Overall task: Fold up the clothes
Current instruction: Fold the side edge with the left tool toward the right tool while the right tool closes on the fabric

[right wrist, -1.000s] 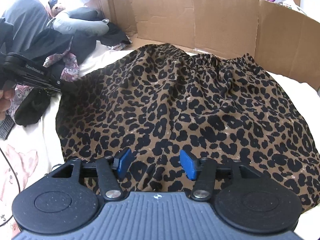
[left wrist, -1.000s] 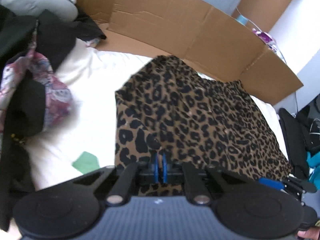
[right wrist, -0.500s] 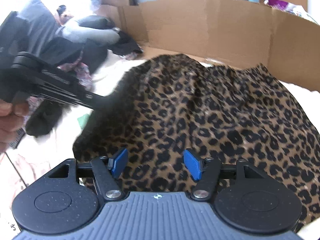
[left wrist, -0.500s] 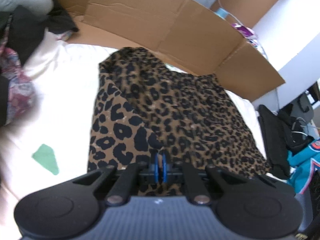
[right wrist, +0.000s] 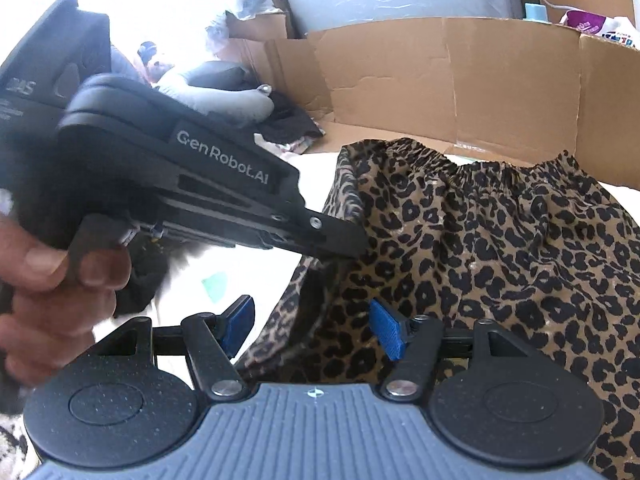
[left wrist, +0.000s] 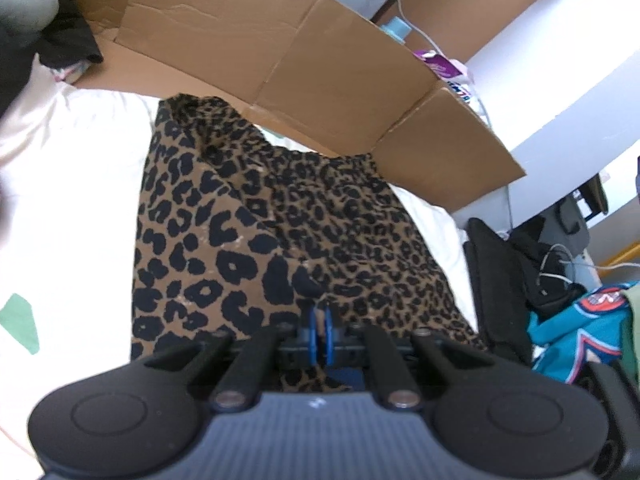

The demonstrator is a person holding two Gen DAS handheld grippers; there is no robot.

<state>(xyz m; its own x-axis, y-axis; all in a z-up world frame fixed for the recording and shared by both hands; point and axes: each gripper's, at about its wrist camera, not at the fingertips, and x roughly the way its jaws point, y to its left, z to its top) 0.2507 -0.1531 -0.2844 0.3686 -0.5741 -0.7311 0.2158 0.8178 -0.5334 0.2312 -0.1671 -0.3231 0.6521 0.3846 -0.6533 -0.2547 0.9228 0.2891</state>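
Left tongs [left wrist: 319, 330] clamped together on a lifted edge of the leopard-print skirt [left wrist: 280, 216]; right tongs [right wrist: 312, 328] gaping apart, just been opening, cloth beneath but unpinched; skirt spread ahead over the white bed [left wrist: 72, 184]; beyond it a cardboard wall [left wrist: 280, 52]; off left, dark heaped clothes [right wrist: 288, 120].

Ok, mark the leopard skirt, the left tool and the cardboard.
leopard skirt [right wrist: 500, 240], right wrist view, flat middle.
left tool [left wrist: 319, 330], left wrist view, between blue tips.
cardboard [right wrist: 512, 80], right wrist view, upright panel.
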